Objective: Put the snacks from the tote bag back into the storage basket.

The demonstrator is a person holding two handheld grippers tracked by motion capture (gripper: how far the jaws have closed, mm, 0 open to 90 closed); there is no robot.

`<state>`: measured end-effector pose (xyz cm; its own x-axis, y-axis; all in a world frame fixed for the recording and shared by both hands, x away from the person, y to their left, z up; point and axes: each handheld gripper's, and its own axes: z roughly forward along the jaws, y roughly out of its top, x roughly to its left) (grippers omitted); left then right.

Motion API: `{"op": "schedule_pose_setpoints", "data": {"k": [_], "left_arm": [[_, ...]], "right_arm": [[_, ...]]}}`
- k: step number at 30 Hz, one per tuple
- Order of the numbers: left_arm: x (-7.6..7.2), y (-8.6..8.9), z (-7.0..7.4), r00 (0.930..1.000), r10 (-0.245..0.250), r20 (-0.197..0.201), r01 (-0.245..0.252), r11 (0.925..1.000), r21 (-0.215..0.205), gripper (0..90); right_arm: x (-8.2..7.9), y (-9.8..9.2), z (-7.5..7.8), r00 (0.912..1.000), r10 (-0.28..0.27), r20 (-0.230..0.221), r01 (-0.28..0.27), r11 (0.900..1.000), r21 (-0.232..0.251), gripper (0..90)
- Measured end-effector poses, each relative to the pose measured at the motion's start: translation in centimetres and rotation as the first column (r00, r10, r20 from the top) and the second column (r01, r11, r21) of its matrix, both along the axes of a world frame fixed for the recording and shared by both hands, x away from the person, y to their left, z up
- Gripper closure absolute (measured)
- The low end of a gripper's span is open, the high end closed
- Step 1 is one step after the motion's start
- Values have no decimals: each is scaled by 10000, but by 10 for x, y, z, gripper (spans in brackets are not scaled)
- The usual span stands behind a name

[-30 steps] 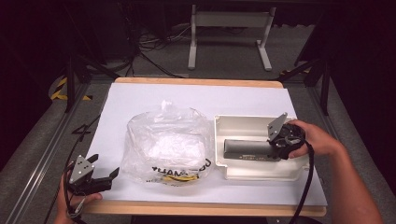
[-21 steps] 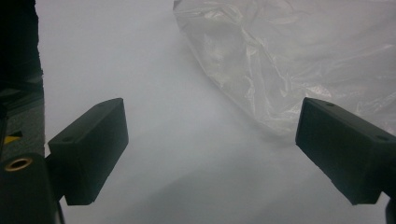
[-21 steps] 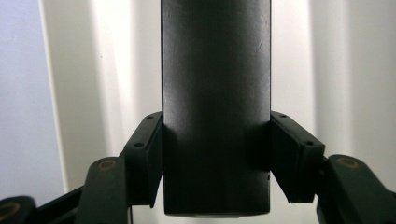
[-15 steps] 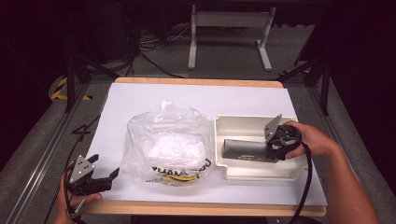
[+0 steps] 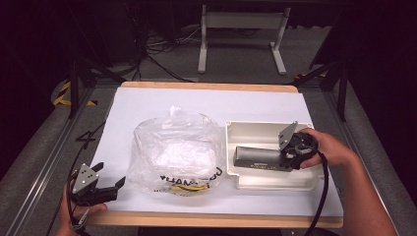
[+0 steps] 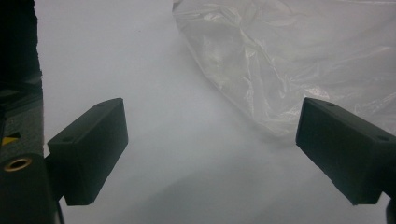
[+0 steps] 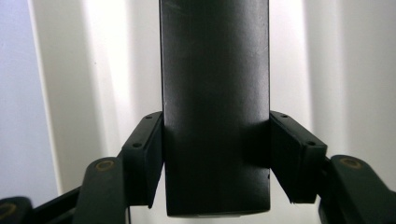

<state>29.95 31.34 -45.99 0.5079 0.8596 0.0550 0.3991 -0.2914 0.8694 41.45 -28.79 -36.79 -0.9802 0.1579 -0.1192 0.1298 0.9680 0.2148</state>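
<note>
Inside the shallow white tray (image 5: 268,183) on the right half of the table (image 5: 206,105), a dark grey bar (image 5: 255,158) lies lengthwise across its floor. The right gripper (image 5: 287,155) grasps the bar's right end: in the right gripper view its two black pads (image 7: 148,156) press flat on both sides of the bar (image 7: 215,107), with the tray's pale wall (image 7: 70,93) behind. Just left of the tray sits a crumpled clear plastic bag (image 5: 174,155) holding something white, with yellow and black print near its lower edge. The left gripper (image 5: 101,184) rests near the table's front left corner, jaws released and wide apart with nothing between them, the bag (image 6: 299,60) just beyond.
</note>
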Motion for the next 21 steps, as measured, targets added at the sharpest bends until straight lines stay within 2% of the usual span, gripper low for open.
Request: {"op": "schedule_pose_setpoints", "data": {"k": [3, 12, 15, 21], "left_arm": [[0, 0, 0, 10000, -4, 5, 4, 10000, -18, 101], [3, 0, 2, 9999, -68, 78, 68, 10000, -27, 101], [4, -1, 2, 9999, -75, 112, 76, 9999, -135, 100], [7, -4, 3, 9996, -235, 156, 236, 9997, -64, 99]], "right_arm": [[-1, -2, -1, 9997, -51, 225, 46, 9998, 218, 401], [-4, -5, -2, 9986, -267, 447, 256, 9993, 270, 378], [-5, -6, -1, 9974, -366, 620, 339, 9984, 450, 362], [-5, -7, -1, 9961, -641, 607, 601, 9960, 666, 352]]}}
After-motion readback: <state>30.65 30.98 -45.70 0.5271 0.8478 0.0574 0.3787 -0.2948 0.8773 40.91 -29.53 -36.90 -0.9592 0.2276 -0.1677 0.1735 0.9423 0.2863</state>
